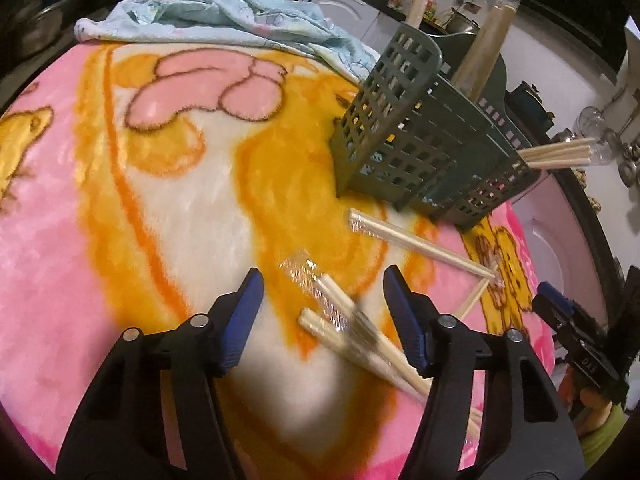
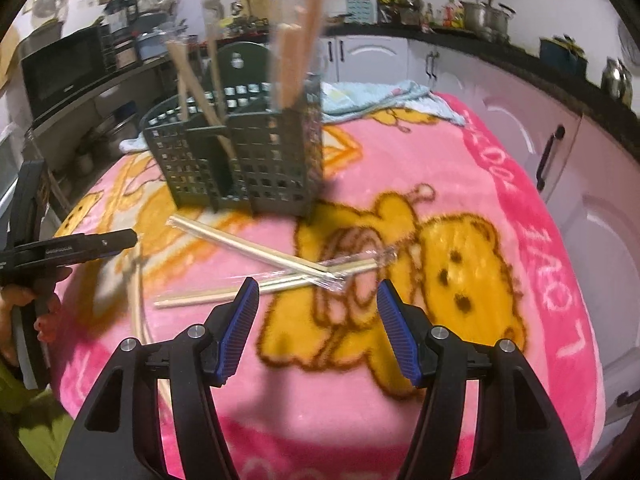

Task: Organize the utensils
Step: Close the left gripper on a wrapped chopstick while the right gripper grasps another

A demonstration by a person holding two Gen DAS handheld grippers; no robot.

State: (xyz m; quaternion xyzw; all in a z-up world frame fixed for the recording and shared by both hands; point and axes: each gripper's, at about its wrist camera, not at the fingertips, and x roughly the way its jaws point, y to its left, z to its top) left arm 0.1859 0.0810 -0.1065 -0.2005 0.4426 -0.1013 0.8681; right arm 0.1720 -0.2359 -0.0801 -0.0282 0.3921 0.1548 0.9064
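Observation:
A dark green slotted utensil holder (image 1: 424,152) stands on the pink blanket, with several wrapped chopstick pairs upright in it (image 2: 296,52). My left gripper (image 1: 324,292) is open, its jaws on either side of a plastic-wrapped chopstick pair (image 1: 340,320) lying on the blanket. Another wrapped pair (image 1: 416,244) lies nearer the holder. My right gripper (image 2: 318,304) is open and empty, just short of two crossed wrapped pairs (image 2: 280,260) in front of the holder (image 2: 244,160). The left gripper (image 2: 72,246) shows at the right wrist view's left edge.
A pink and orange cartoon blanket (image 2: 460,168) covers the table. A crumpled light blue cloth (image 1: 224,16) lies at its far side. Kitchen counters with pots, jars and a microwave (image 2: 60,68) surround the table.

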